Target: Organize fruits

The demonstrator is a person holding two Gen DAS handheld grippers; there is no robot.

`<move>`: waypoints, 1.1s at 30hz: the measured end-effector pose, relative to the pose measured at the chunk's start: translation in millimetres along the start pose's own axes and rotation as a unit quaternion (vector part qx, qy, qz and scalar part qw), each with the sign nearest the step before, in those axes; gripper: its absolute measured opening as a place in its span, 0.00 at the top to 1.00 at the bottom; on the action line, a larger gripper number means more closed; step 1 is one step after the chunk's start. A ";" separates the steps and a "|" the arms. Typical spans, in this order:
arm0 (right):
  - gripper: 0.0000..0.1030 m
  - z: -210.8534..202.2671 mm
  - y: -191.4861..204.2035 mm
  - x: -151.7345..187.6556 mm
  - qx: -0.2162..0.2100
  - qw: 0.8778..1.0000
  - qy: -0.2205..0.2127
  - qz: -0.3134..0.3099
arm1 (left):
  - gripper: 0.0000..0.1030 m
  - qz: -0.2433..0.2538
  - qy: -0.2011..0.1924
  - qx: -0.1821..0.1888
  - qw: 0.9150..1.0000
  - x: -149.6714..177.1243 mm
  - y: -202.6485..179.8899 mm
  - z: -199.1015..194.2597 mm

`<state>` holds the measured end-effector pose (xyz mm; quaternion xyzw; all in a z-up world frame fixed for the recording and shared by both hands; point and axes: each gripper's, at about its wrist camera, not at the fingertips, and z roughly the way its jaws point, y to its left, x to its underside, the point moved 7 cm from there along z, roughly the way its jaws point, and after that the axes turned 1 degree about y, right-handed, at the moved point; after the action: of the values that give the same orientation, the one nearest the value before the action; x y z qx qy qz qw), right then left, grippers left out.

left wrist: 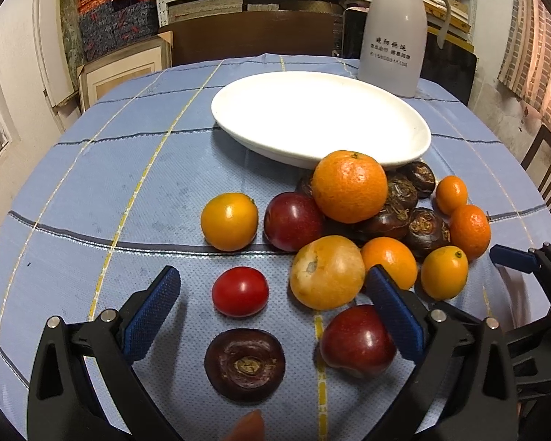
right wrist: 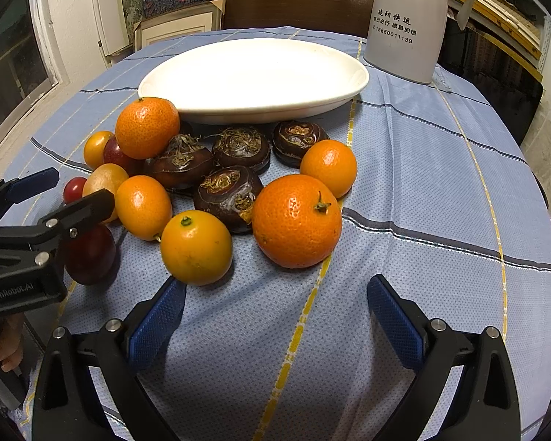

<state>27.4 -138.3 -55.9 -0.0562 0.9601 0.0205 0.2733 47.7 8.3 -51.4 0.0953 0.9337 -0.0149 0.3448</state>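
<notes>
An empty white oval plate (left wrist: 319,117) (right wrist: 253,77) sits at the back of the blue checked tablecloth. In front of it lies a heap of fruit: oranges (left wrist: 349,185) (right wrist: 296,220), small kumquats (left wrist: 229,221) (right wrist: 196,247), dark water chestnuts (left wrist: 244,364) (right wrist: 228,193), red plums (left wrist: 357,341) and a cherry tomato (left wrist: 240,291). My left gripper (left wrist: 273,286) stands open just above the cloth, with the tomato between its fingers' tips and nothing gripped. My right gripper (right wrist: 275,297) is open too, empty, just short of a kumquat and the big orange.
A tall white thermos jug (left wrist: 393,29) (right wrist: 407,22) stands behind the plate at the right. The left gripper's body (right wrist: 22,250) shows at the left edge of the right wrist view. Shelves, boxes and a chair surround the table. Bare cloth (right wrist: 440,183) lies right of the fruit.
</notes>
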 end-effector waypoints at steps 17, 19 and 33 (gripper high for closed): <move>0.03 -3.0 -1.2 -0.9 -0.012 1.000 -0.005 0.008 | 0.04 -0.090 0.029 0.093 0.991 9.9 14.5 13.1; 0.03 -5.7 -4.9 -0.6 -0.019 1.000 -0.009 0.017 | 0.04 -0.084 0.031 0.086 0.992 10.3 12.0 14.2; 0.03 -54.1 -31.5 7.1 -0.131 0.981 -0.109 0.091 | 0.04 0.014 -0.002 0.131 0.991 41.3 13.0 -38.4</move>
<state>-3.1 -174.0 -13.9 -0.0012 0.9145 0.1769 0.3638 -5.2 31.6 -48.5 0.1522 0.9216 -0.1324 0.3316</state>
